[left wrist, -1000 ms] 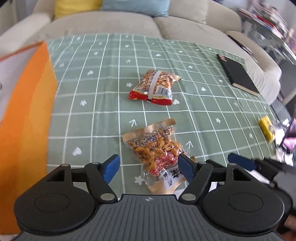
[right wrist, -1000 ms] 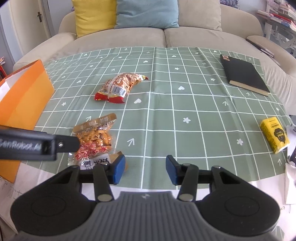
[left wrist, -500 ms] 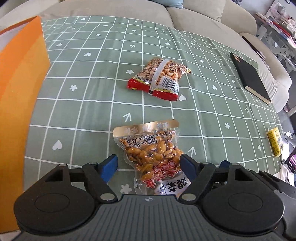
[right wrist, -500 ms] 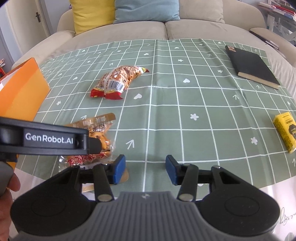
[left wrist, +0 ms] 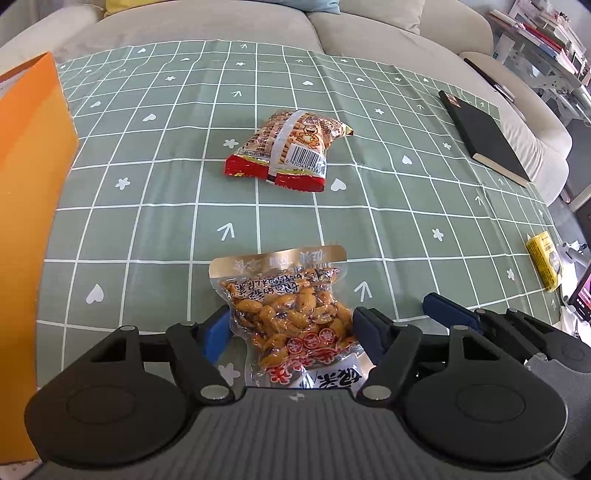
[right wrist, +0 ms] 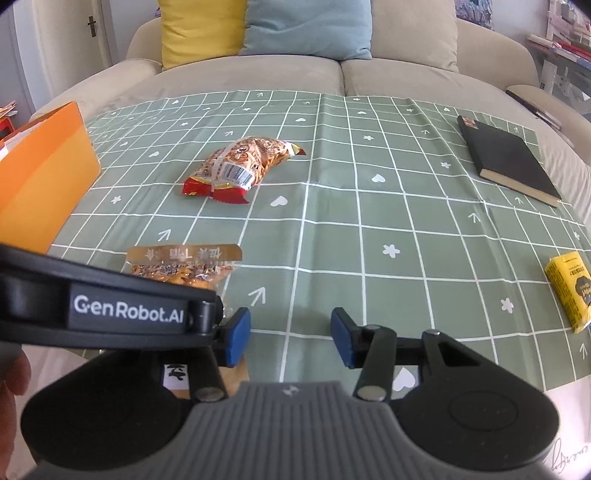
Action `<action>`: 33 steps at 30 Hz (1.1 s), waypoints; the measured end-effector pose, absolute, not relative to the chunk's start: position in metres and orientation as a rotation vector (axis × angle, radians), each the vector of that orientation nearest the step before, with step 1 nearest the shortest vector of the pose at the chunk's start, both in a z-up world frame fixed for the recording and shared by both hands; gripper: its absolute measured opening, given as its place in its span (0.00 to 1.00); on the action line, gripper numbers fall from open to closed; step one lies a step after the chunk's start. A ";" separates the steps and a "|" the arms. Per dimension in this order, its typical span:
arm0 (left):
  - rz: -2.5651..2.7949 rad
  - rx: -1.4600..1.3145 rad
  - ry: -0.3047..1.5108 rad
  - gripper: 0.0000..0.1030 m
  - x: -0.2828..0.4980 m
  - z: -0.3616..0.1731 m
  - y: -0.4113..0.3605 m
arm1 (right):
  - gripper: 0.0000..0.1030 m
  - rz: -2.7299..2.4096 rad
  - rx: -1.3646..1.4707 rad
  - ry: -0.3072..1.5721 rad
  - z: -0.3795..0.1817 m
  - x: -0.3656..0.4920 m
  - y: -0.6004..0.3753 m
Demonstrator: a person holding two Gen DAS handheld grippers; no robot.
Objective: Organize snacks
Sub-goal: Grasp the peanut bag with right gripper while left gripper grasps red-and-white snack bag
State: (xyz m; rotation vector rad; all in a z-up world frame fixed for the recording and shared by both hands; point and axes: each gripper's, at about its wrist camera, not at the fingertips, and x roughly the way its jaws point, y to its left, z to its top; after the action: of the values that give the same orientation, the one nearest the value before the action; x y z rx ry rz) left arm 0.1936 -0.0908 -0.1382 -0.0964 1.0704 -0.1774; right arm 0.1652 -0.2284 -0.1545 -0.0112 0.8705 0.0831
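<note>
A table (left wrist: 155, 206) covered with a green checked cloth stands in front of a beige sofa (right wrist: 295, 74), which holds two cushions, one yellow (right wrist: 201, 29) and one blue (right wrist: 308, 27).

Two snack bags lie on the cloth. The nearer one, a clear nut bag (left wrist: 295, 317) with a gold top strip, sits near the front edge of the table. The left gripper (left wrist: 290, 328) points steeply down at it, with the bag between its two blue fingers (left wrist: 216, 332). The fingers are wide apart and closing, standing right at the bag's sides; whether they press on it yet cannot be told.

The second bag, a red bag (left wrist: 288, 151) with a barcode facing up, lies farther back near the middle of the table, well apart from the nut bag.

The right gripper (right wrist: 290, 338) hangs just to the right of the left one, above the front edge of the cloth. Its two fingers are partly open with nothing between them.

One orange paper bag (left wrist: 29, 221) stands at the table's left edge. One black book (left wrist: 484, 136) lies at the far right, and one small yellow box (right wrist: 570, 290) sits near the right front corner. A bit of the person's hand (right wrist: 11, 387) shows at the left edge of the right view.
</note>
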 end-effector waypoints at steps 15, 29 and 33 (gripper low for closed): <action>-0.194 -0.113 1.043 0.01 0.208 -0.124 -0.064 | 0.45 0.094 0.045 0.865 -0.151 0.172 -0.232; -0.177 -0.145 1.078 0.53 0.187 -0.123 -0.042 | 0.45 0.136 -0.004 0.813 -0.132 0.148 -0.228; -0.106 0.049 1.041 0.53 0.178 -0.114 -0.047 | 0.58 0.204 0.034 0.809 -0.127 0.139 -0.212</action>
State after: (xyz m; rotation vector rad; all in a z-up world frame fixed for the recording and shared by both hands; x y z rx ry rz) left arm 0.1782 -0.0473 -0.1140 0.0489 1.0407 -0.1063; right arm 0.1388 -0.2116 -0.1266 0.0340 0.8091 0.2040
